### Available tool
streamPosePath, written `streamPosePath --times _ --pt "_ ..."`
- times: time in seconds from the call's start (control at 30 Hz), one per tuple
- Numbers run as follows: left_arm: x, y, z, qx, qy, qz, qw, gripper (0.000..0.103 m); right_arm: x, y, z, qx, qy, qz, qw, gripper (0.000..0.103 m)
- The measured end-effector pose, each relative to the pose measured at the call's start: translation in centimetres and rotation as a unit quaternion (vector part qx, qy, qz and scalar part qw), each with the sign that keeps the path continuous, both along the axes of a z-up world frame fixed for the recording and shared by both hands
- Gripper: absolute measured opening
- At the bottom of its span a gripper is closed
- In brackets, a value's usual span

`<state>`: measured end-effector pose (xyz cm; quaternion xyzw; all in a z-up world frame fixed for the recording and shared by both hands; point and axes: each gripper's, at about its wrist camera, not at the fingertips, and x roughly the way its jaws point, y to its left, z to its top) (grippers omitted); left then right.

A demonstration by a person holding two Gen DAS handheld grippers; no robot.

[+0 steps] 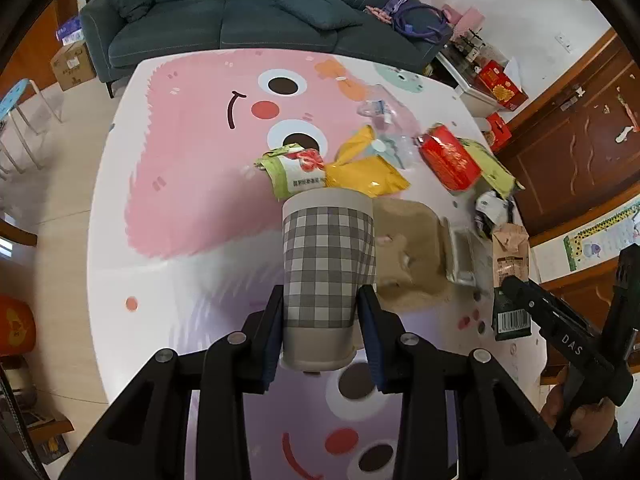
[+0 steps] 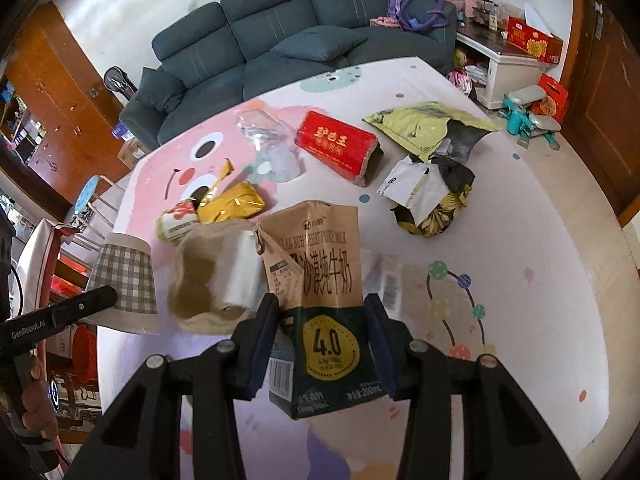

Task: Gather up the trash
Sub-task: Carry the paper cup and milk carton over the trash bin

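On your counter point(image 2: 520, 240) you have one checked paper cup point(image 1: 328, 268), one milk carton point(image 2: 320, 300), one brown egg carton point(image 2: 208, 276), one yellow wrapper point(image 2: 232, 202), one red box point(image 2: 340, 146), and two crumpled mailer bags point(image 2: 424, 124), at 12 to 2 o'clock.

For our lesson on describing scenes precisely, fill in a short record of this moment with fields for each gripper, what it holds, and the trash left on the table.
left gripper: shut on the checked paper cup, rim pointing away
right gripper: shut on the milk carton, top torn open
surface: table with a cartoon-print cover
trash beside the cup: brown egg carton
trash farther back: yellow wrapper, green-white packet, red pack, clear plastic, crumpled bags
background: dark sofa
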<state>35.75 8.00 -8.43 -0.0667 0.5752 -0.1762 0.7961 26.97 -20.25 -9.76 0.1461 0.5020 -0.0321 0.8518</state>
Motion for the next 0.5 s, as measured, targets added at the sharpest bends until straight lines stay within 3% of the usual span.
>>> streamPosePath --times 0.27,0.5 --pt "-7.3 -1.4 3.5 0.008 -0.034 0.003 0.9994 0.033 -4.7 -0.3 2.5 0.013 -0.028 0.026 0.999 0.044" --pt "-17.5 -4.2 4.7 0.008 -0.055 0.075 0.9956 0.034 -11.9 -1.8 3.1 0.043 -0.044 0.094 0.994 0.044"
